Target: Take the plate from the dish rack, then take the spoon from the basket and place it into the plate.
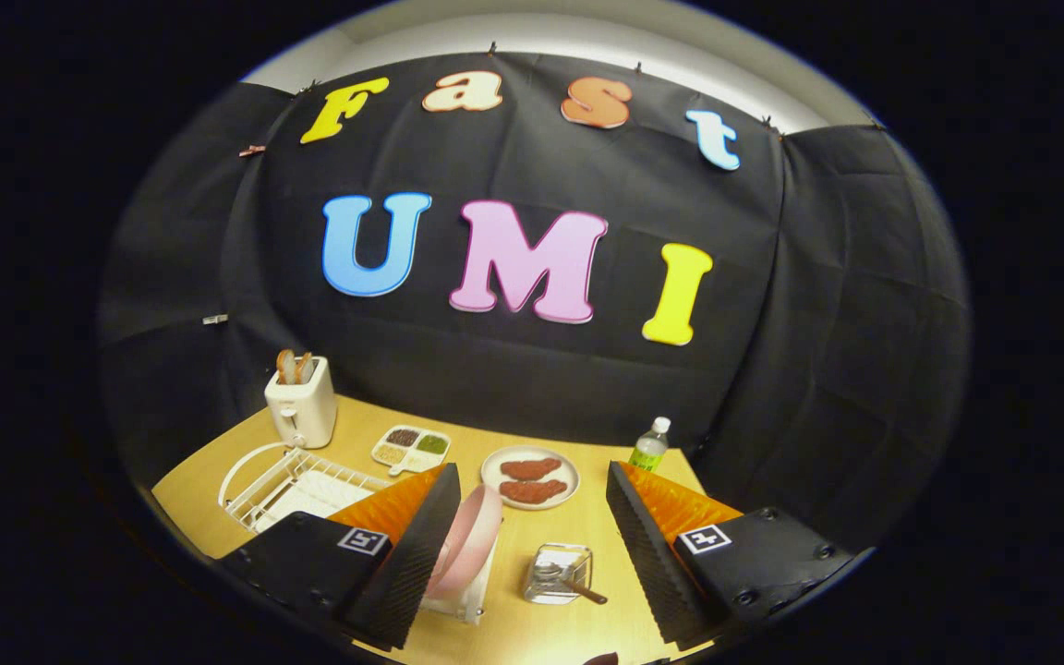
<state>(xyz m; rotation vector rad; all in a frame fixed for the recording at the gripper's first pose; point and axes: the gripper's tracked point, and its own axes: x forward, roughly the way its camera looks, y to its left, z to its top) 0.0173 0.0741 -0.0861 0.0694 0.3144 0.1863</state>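
Across a light wooden tabletop (361,427), seen from above and forward along the claw. At far left, a white wire drainer (284,482), lying flat and not holding the task's things.

Nearest of all, the hand-held two-finger gripper (532,471): spread wide, gripping nothing, touching nothing.

Behind the drainer, a white two-slot toaster (303,408) with browned bread sticking up.

Just ahead of the left finger and nearly beside its tip, a pink round plate (469,545), standing on edge and leaning a little in a small white dish rack (460,605). Lies left of the midline between the fingers and low; rim runs roughly near-to-far, broad face turned toward the right. Judged: calls for a shift left and downward, with the fingers set to either side of the thin upper rim, not across the face.

Farther off, between the fingertips, a white round plate with two flat red-brown meat pieces (491,482); left of it, a white four-compartment tray of grains (412,448); far right, a clear bottle with green label and white cap (649,445).

Right of the pink plate, between the fingers and near, a small square see-through basket (558,573). Inside it, a spoon with brown handle (585,592), handle pointing out toward the near right.

Writing: bottle label too small to read; square black-and-white marker tags (363,540) on the finger mounts, no legible words.
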